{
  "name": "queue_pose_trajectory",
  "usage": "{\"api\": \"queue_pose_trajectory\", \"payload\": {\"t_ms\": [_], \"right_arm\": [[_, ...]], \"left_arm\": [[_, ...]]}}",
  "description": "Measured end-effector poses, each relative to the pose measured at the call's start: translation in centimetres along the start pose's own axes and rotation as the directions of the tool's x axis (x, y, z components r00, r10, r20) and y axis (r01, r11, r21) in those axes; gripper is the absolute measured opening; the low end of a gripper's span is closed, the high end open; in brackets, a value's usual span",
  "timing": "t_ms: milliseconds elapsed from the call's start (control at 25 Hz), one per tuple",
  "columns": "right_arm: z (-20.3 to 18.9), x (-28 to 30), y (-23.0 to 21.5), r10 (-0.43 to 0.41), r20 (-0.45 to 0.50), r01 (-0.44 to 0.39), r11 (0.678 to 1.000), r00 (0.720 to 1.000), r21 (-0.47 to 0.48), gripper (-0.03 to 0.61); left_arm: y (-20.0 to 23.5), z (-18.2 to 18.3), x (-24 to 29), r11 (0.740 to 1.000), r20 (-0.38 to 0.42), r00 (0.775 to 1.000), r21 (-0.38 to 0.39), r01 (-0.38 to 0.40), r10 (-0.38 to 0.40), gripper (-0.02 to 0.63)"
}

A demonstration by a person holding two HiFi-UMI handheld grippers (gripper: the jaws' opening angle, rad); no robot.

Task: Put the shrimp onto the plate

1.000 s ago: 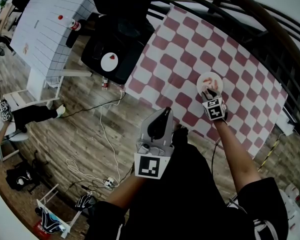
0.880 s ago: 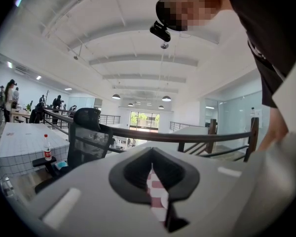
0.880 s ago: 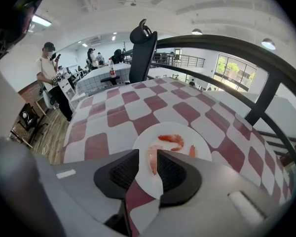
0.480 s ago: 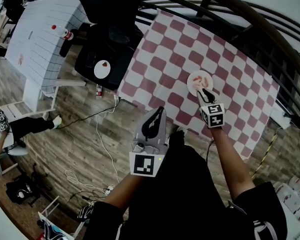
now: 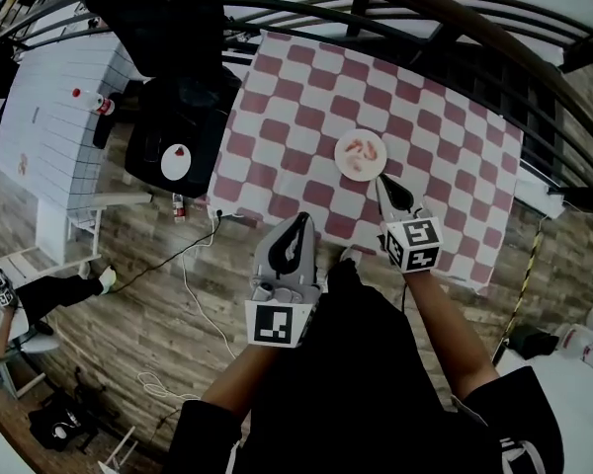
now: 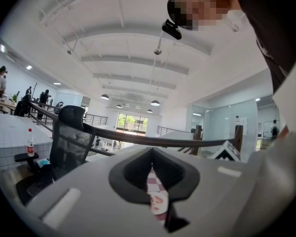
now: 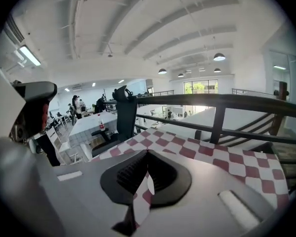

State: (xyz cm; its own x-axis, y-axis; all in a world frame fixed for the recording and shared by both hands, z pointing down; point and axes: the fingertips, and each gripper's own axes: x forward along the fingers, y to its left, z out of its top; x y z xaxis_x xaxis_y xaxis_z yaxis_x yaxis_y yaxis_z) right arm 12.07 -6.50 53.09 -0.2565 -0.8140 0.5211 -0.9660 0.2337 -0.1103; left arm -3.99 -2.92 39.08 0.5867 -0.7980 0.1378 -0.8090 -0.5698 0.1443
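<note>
On the red-and-white checked cloth (image 5: 306,107) stands a small white plate (image 5: 361,154) with the pink shrimp (image 5: 363,150) lying on it. My right gripper (image 5: 384,182) hovers just short of the plate, on the near side, shut and empty. My left gripper (image 5: 300,224) hangs over the cloth's near edge, left of the right one, shut with nothing in it. Through the narrow slit of its jaws in the left gripper view I glimpse the plate (image 6: 158,202) and the shrimp (image 6: 157,199). The right gripper view shows only checked cloth (image 7: 212,152) beyond its closed jaws.
A black office chair (image 5: 178,117) stands left of the cloth, with a small white dish (image 5: 176,163) on its seat. A white table (image 5: 49,117) with a bottle (image 5: 104,106) lies further left. Dark railings (image 5: 376,8) run behind. Cables (image 5: 193,284) trail over the wooden floor.
My right gripper has drawn back from the plate toward me and its jaws have shut, with the shrimp left lying on the plate. The left gripper has kept its place.
</note>
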Motion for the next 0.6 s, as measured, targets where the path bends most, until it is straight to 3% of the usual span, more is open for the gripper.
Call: {"api": "queue_pose_trajectory", "payload": {"t_ms": [160,320,440,600], "right_arm": [[1.8,-3.2,0.7,-0.027,0.053,0.027,1.000,0.998,-0.005,-0.002],[3.6,-6.9,1.0,-0.076,0.108,0.080,0.996,0.991,-0.032,-0.002],[4.8,-9.8,1.0,-0.112,0.159,0.116,0.993,0.981,-0.022,-0.002],[6.0,-13.5,0.7,-0.161,0.220,0.163,0.987,0.962,0.011,-0.002]], "left_arm": [[-2.0,0.1,0.9,0.999,0.008,0.999,0.009,0.047,-0.047,0.009],[-4.3,0.7,2.1,0.992,0.065,0.990,-0.001,0.129,-0.129,0.009],[-5.9,0.4,2.8,0.986,0.025,0.986,0.002,0.166,-0.166,0.009],[-8.3,1.3,3.4,0.977,0.039,0.976,0.004,0.215,-0.215,0.009]]}}
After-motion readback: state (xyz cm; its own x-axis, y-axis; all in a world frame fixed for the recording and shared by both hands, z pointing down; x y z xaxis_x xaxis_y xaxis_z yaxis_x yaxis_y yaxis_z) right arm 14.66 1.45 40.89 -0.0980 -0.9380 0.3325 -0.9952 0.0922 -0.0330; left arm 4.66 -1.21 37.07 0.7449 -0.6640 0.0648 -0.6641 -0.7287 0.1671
